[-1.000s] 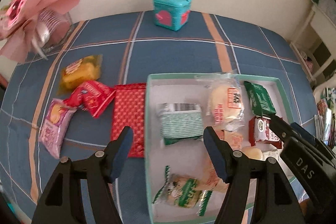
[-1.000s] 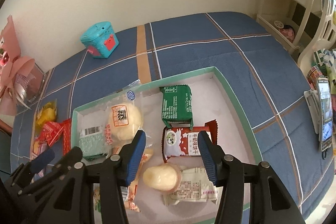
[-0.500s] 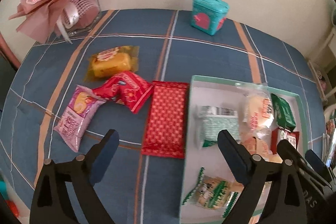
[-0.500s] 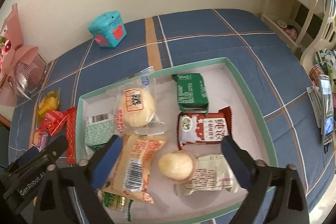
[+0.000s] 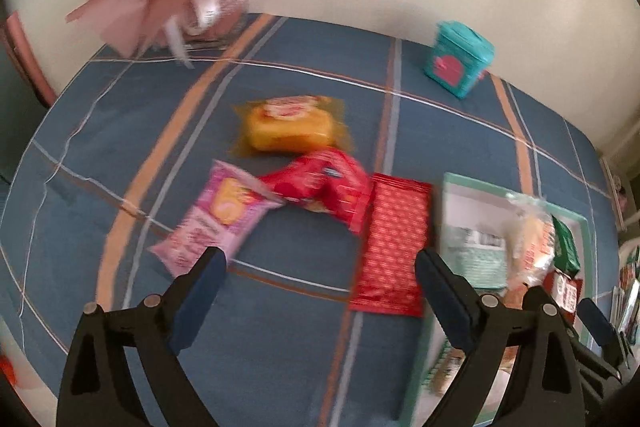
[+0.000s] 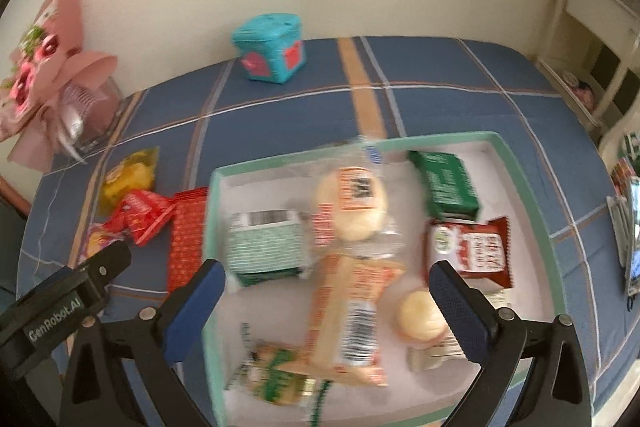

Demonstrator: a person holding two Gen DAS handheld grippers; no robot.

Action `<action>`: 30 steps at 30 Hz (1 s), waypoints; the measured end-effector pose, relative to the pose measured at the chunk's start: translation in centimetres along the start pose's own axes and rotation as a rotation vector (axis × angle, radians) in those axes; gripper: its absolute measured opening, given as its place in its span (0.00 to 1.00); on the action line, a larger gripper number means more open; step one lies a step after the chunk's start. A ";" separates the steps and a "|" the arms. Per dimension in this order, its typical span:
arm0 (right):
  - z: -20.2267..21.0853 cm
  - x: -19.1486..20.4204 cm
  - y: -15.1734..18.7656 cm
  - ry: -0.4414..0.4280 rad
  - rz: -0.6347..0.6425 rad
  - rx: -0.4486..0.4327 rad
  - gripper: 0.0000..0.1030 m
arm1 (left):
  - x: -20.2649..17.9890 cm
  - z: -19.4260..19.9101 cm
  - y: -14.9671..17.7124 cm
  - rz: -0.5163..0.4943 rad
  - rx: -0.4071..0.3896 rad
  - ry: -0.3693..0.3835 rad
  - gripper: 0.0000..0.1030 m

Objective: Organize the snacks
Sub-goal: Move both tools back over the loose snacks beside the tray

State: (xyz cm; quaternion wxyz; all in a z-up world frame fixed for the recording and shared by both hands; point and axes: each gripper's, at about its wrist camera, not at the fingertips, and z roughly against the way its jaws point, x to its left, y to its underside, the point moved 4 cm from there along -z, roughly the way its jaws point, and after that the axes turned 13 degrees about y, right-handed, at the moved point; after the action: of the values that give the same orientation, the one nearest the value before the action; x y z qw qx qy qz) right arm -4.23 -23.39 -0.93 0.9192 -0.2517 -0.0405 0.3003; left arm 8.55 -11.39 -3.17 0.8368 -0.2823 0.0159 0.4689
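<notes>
Your left tongs (image 5: pixel 320 283) gape empty over the table (image 5: pixel 280 347), red packet (image 5: pixel 394 247) between them; your right tongs (image 6: pixel 326 293) gape empty above the tray (image 6: pixel 532 199).

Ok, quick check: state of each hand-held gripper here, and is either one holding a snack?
Left hand-held gripper: open, holding nothing.
Right hand-held gripper: open, holding nothing.
</notes>
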 end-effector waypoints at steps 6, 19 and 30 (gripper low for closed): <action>1.0 4.2 0.5 -0.082 0.051 -0.034 1.00 | 5.2 1.3 -0.9 0.096 -0.026 -0.021 0.93; 1.2 11.5 1.8 -0.201 0.148 -0.006 1.00 | 13.2 2.8 -1.3 0.221 -0.057 -0.043 0.93; -0.4 13.1 1.4 -0.266 0.145 0.055 0.99 | 12.2 0.7 -1.5 0.155 0.018 -0.013 0.93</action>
State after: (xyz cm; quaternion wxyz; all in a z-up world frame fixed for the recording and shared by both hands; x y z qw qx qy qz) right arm 5.82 -15.11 -2.94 0.8882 -0.1867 -0.1354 0.3975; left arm 16.37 -2.22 -5.43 0.8005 -0.2698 0.0365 0.5340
